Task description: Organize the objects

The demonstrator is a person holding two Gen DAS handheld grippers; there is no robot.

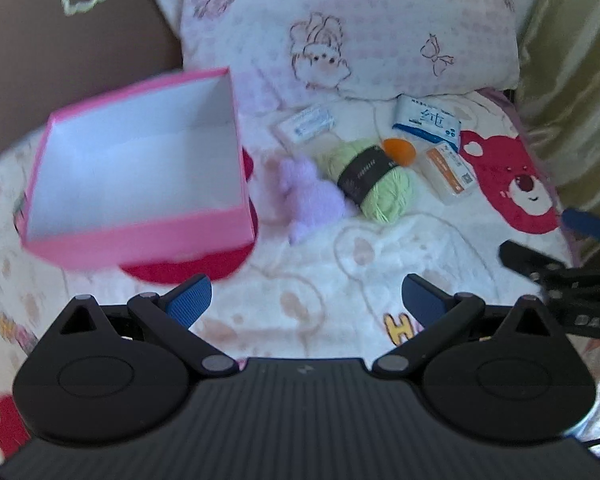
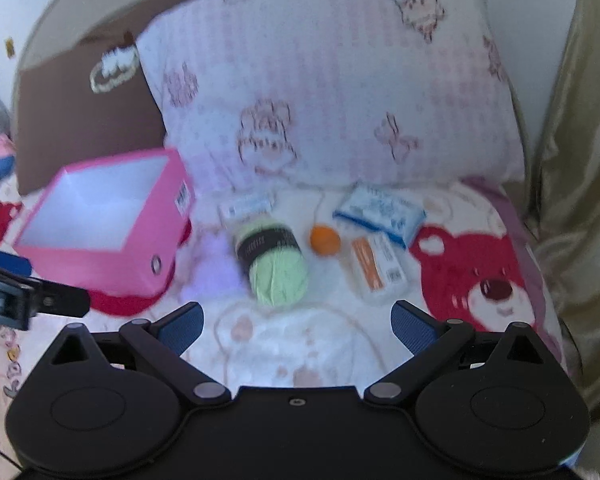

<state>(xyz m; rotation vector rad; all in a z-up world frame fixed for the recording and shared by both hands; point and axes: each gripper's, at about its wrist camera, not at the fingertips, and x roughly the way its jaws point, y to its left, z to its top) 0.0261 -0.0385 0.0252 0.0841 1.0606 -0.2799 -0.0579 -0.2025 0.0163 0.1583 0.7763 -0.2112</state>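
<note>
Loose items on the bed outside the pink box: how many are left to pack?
6: purple fluffy toy beside the box, green yarn, orange ball, orange-labelled packet, blue tissue pack, small white pack near the pillow. Others may be hidden.

Right gripper (image 2: 296, 322) in the foreground, blue-padded fingers (image 2: 414, 330) spread wide apart, nothing between them, above a white fleece blanket with red bear prints (image 2: 480, 280). Beyond, a skein of light green yarn with a black paper band (image 2: 274, 266), touching a blurred fluffy lilac ball (image 2: 212, 264) on its left. Just right of the yarn, a small orange ball (image 2: 324, 240), then a clear flat packet with an orange label (image 2: 376, 272). Behind, a blue-and-white tissue pack (image 2: 382, 212) and a small white packet (image 2: 246, 205). Far left, an open pink cardboard box with a white interior (image 2: 100, 220). At the back, a pink-patterned white pillow (image 2: 332, 92). At the left edge, part of the left gripper (image 2: 16, 284).
</note>
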